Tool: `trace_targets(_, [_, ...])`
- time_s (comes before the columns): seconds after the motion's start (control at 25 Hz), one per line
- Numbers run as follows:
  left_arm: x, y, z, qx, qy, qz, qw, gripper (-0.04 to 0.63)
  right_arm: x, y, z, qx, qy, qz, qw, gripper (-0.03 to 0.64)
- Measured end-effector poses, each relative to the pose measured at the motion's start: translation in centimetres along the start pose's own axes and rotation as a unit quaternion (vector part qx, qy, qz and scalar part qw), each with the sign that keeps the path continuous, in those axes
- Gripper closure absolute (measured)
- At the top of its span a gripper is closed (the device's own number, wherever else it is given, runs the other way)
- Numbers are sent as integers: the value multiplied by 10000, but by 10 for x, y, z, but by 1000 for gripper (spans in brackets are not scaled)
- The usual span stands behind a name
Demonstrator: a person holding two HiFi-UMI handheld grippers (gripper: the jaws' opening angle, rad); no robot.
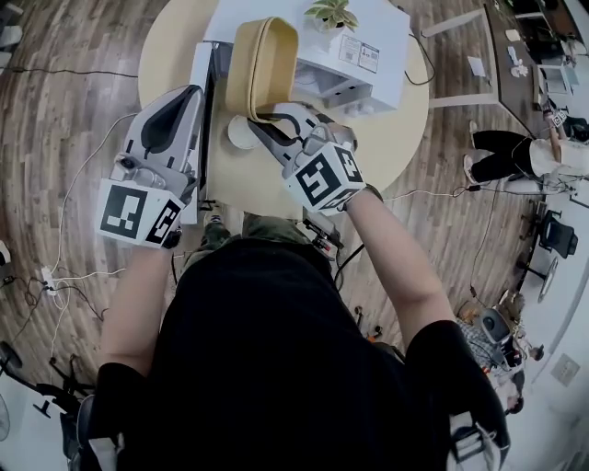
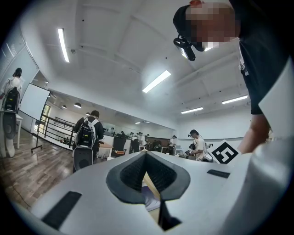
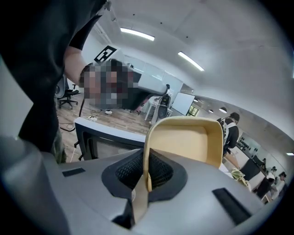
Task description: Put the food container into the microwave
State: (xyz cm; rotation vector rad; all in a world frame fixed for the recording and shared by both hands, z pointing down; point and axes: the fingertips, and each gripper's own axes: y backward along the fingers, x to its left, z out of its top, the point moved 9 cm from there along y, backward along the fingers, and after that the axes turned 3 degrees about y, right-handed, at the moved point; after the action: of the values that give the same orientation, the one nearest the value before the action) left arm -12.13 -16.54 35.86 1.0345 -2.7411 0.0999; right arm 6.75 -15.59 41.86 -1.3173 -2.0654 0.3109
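- The right hand-held gripper [image 1: 265, 117] [image 3: 146, 178] is pinching one wall of the food container [image 1: 262, 64] [image 3: 188, 137]. Its dark pads press on that wall from both sides, just below the rim.
- The food container is tan with rounded corners and is tipped up on its edge. In the right gripper view its hollow inside faces the camera and looks empty.
- In the head view the container is held over the round wooden surface [image 1: 175, 46], at the front of the white microwave [image 1: 386, 28]. It sits just beside the open microwave door [image 1: 207, 101] [image 3: 105, 140]. I cannot tell whether any part of it is already inside the cavity.
- The left hand-held gripper [image 1: 182, 99] [image 2: 146, 156] is near the outer side of the door. Its jaws are pressed together at the tips with nothing between them.
- A small potted plant [image 1: 331, 14] stands on top of the microwave, and printed labels [image 1: 359, 53] are stuck on the casing near it.
- A small white round object [image 1: 241, 136] lies on the surface below the container.
- Cables [image 1: 74, 276] trail over the wooden floor.
- Other people stand in the room behind.
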Motion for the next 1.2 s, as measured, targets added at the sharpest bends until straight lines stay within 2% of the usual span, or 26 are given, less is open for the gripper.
trace_targets(0.24, [3, 1, -2, 10, 8, 104, 9999, 577, 12, -13, -8, 289, 173, 752, 9966, 591])
trace_targets(0.72, [3, 2, -8, 88, 27, 203, 9998, 577, 30, -28, -31, 854, 554, 1710, 9800, 591])
trace_targets(0.96, [1, 1, -9, 124, 37, 229, 9997, 577, 34, -34, -51, 1375, 584, 2011, 9681, 591])
trace_targets(1.2, [2, -1, -12, 175, 60, 254, 9995, 577, 28, -41, -67, 1750, 418, 2059, 9619, 591])
